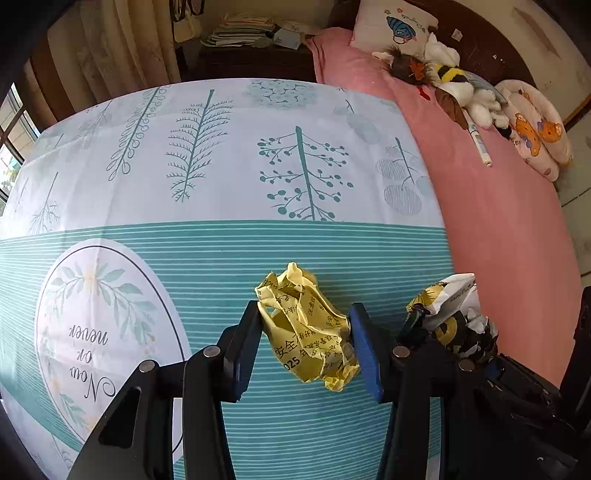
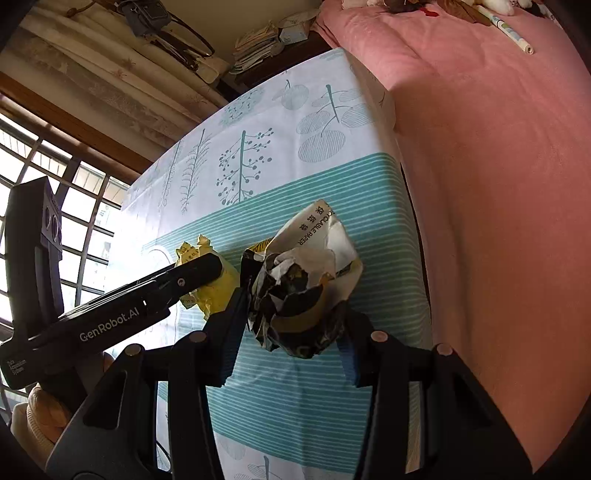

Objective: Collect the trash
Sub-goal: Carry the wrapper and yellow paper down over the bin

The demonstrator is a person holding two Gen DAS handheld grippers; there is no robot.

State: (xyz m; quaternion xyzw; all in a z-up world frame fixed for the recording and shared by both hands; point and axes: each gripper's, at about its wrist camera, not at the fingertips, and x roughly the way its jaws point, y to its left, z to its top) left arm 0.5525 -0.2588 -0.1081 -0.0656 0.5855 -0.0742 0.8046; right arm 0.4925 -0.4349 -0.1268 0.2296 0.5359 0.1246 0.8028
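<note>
A crumpled yellow paper ball (image 1: 308, 328) printed with black characters sits squeezed between the two fingers of my left gripper (image 1: 306, 314), which is shut on it above the teal-striped tablecloth (image 1: 184, 258). A crumpled black, white and gold paper wad (image 2: 303, 295) is pinched between the fingers of my right gripper (image 2: 295, 306). The left wrist view shows that wad (image 1: 454, 317) just to the right of the yellow ball. In the right wrist view, the left gripper's finger (image 2: 199, 271) covers part of the yellow ball (image 2: 218, 286).
The cloth-covered table (image 2: 258, 122) stands against a pink bed (image 1: 498, 221) on the right. Stuffed toys (image 1: 454, 81), a pillow (image 1: 395, 26) and a rolled paper tube (image 1: 480, 144) lie on the bed. Curtains and a window (image 2: 55, 184) are at the left, a paper-stacked nightstand (image 1: 240, 33) behind.
</note>
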